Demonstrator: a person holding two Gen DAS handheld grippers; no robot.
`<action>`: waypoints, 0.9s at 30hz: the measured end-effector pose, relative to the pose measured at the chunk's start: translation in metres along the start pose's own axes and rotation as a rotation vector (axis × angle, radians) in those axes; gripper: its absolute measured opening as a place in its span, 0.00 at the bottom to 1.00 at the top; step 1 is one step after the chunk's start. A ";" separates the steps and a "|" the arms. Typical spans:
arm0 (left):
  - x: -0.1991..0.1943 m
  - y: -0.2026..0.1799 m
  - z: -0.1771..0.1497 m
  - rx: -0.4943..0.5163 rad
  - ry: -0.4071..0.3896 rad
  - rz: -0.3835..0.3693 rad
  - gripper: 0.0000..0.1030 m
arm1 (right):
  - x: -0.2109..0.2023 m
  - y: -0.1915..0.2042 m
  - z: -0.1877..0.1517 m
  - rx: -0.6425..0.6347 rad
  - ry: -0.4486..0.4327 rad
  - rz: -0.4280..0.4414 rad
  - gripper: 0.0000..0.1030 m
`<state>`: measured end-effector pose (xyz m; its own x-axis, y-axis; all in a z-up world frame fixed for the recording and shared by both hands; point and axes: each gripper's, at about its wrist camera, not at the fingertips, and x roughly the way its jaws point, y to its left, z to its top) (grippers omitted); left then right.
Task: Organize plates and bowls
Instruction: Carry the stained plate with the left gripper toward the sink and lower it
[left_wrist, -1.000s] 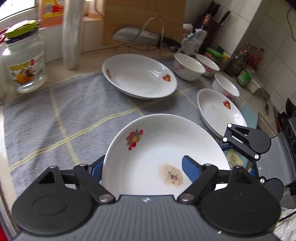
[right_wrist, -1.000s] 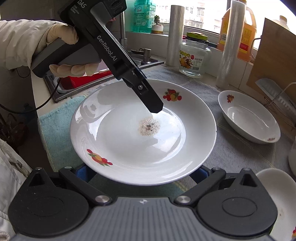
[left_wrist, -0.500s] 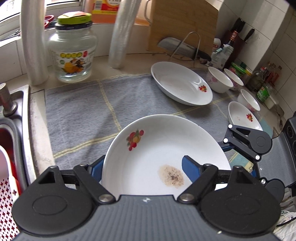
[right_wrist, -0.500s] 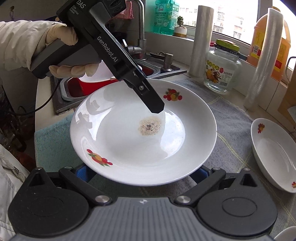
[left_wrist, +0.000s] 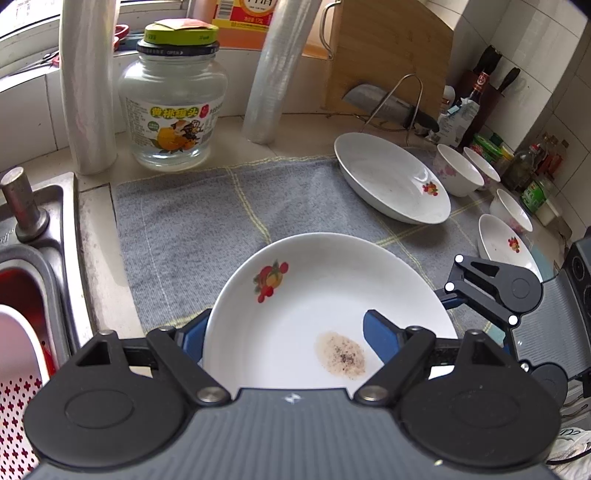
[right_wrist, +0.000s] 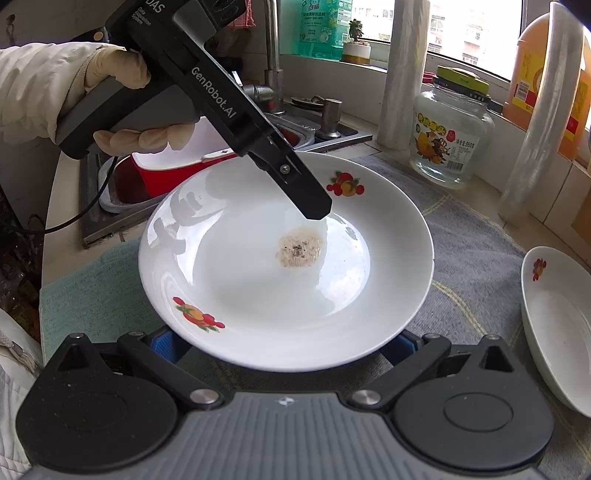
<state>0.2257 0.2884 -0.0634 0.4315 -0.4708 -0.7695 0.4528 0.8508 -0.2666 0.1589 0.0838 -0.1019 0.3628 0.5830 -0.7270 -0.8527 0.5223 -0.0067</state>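
A white plate with fruit prints and a brown food stain (left_wrist: 295, 314) is held in the air over the grey cloth. My left gripper (left_wrist: 284, 336) is shut on its near rim; one finger lies inside the plate. In the right wrist view the same plate (right_wrist: 258, 288) shows, with the left gripper (right_wrist: 310, 210) reaching over its far rim. My right gripper (right_wrist: 284, 347) has its fingers under the plate's near rim; its grip is hidden. A second deep plate (left_wrist: 391, 181), a third plate (left_wrist: 506, 247) and three small bowls (left_wrist: 458, 173) sit at the right.
A grey cloth (left_wrist: 192, 229) covers the counter. A glass jar (left_wrist: 173, 103) and two film rolls (left_wrist: 88, 85) stand at the back. The sink with a red basin (right_wrist: 177, 166) is at the left. A cleaver on a rack (left_wrist: 388, 107) and bottles stand at the back right.
Both grippers have carried the plate to the left, toward the sink; the jar and sink edge have come into view. The grip on the plate has not changed.
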 end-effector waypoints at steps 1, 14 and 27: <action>0.001 0.001 0.001 0.001 -0.001 0.000 0.82 | 0.001 -0.001 0.000 0.002 0.002 -0.001 1.00; 0.012 0.010 0.009 0.001 0.000 -0.010 0.82 | 0.011 -0.007 0.004 0.032 0.022 -0.015 1.00; 0.022 0.015 0.008 -0.008 0.008 -0.005 0.82 | 0.012 -0.007 0.004 0.035 0.028 -0.032 1.00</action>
<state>0.2488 0.2892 -0.0798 0.4228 -0.4728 -0.7732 0.4482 0.8506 -0.2751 0.1706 0.0899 -0.1077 0.3784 0.5486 -0.7456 -0.8272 0.5619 -0.0065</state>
